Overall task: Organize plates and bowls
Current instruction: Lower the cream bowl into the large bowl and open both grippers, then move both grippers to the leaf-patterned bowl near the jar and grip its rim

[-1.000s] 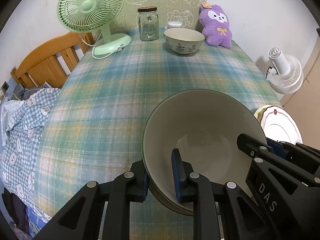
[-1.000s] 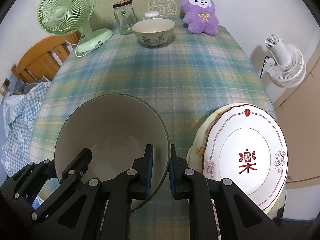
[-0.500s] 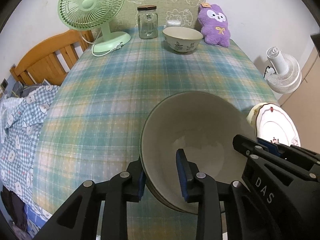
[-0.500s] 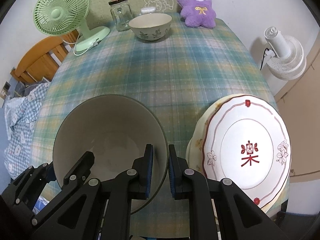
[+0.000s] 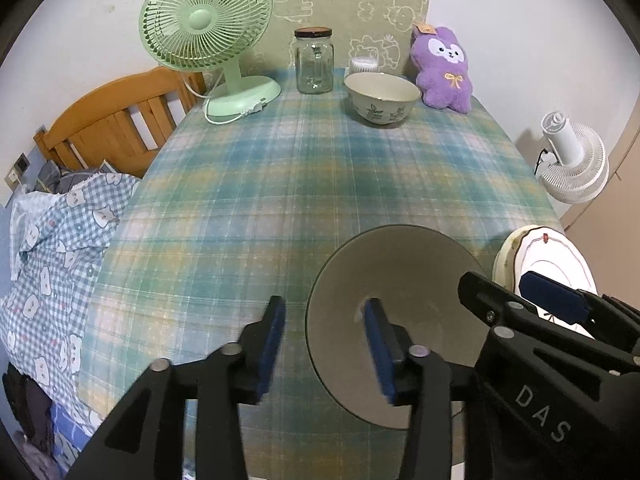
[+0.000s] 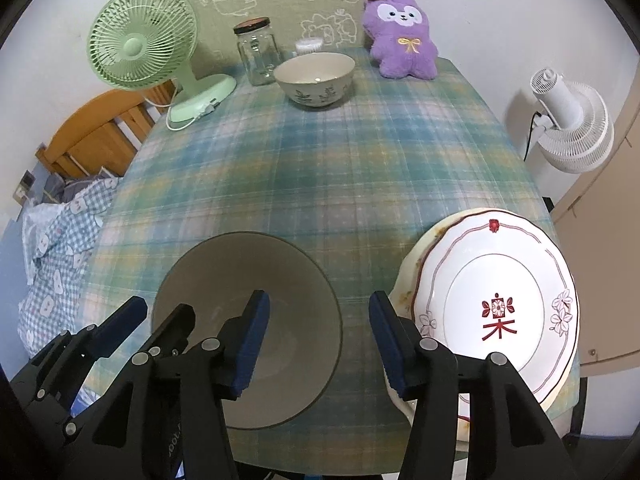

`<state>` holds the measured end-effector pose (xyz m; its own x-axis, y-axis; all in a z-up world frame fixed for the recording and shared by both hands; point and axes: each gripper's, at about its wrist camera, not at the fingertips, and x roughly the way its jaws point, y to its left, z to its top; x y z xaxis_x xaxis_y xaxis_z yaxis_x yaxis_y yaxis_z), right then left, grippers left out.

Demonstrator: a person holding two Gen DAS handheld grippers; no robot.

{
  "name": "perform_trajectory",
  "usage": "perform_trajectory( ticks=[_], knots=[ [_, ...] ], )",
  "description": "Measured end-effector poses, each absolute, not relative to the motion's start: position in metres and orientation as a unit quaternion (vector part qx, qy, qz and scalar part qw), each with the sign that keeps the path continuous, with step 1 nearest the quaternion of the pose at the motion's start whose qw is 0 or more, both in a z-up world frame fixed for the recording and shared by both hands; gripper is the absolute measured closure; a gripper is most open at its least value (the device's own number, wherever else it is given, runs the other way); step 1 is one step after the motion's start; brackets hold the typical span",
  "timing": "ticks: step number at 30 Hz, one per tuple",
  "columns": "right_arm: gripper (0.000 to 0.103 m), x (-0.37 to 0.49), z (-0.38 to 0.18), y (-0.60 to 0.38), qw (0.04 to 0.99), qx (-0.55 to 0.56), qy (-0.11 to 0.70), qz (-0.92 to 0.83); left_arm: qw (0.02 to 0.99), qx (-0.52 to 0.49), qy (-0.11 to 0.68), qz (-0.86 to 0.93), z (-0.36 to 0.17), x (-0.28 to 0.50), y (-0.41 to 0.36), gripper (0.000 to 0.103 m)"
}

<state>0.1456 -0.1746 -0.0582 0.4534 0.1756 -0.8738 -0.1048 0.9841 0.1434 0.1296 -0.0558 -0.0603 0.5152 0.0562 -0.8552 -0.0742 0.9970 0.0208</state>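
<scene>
Left gripper (image 5: 324,344): jaws have just been opening and stand moderately apart, straddling the left rim of the grey bowl (image 5: 400,300). One pad is outside the wall, the other inside; neither presses on it.

Right gripper (image 6: 318,336): jaws have likewise just been opening and stand moderately apart over the bowl's right rim, with the left finger inside the bowl and the right finger outside, between the bowl and the plates. No contact visible.

The grey bowl sits upright on the table (image 6: 360,168) near its near edge, released by both tools.

The stacked plates (image 6: 500,300) are at the near right corner of the table, just beside the bowl. The top plate is white with a red rim line and red floral emblem; a cream plate lies under it.

At the far edge are a leaf-patterned bowl (image 6: 316,78), a glass jar (image 6: 258,54), a green desk fan (image 6: 140,40) towards the far left corner and a purple plush toy (image 6: 402,36) towards the far right corner.

A white fan (image 6: 568,120) stands off the table's right edge.
</scene>
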Motion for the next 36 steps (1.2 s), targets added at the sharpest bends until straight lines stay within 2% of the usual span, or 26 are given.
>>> perform_trajectory(
  ticks=[7, 17, 25, 33, 36],
  knots=[
    [0.043, 0.149, -0.028, -0.177, 0.861, 0.037, 0.502, 0.077, 0.879, -0.012, 0.475, 0.034, -0.029, 0.135, -0.049, 0.039],
    [0.041, 0.171, 0.03, -0.177, 0.886, 0.045, 0.46, 0.035, 0.899, 0.008, 0.439, 0.004, 0.021, 0.166, -0.045, 0.026],
    [0.041, 0.2, 0.066, -0.177, 0.908, 0.045, 0.416, 0.024, 0.915, 0.017, 0.403, -0.012, 0.052, 0.199, -0.047, 0.024],
    [0.041, 0.253, 0.073, -0.19, 0.914, 0.029, 0.404, 0.036, 0.916, 0.017, 0.402, 0.0, 0.054, 0.246, -0.06, 0.023],
    [0.036, 0.281, 0.069, -0.196, 0.914, 0.021, 0.402, 0.045, 0.915, 0.008, 0.404, 0.007, 0.05, 0.267, -0.066, 0.023]
  ],
)
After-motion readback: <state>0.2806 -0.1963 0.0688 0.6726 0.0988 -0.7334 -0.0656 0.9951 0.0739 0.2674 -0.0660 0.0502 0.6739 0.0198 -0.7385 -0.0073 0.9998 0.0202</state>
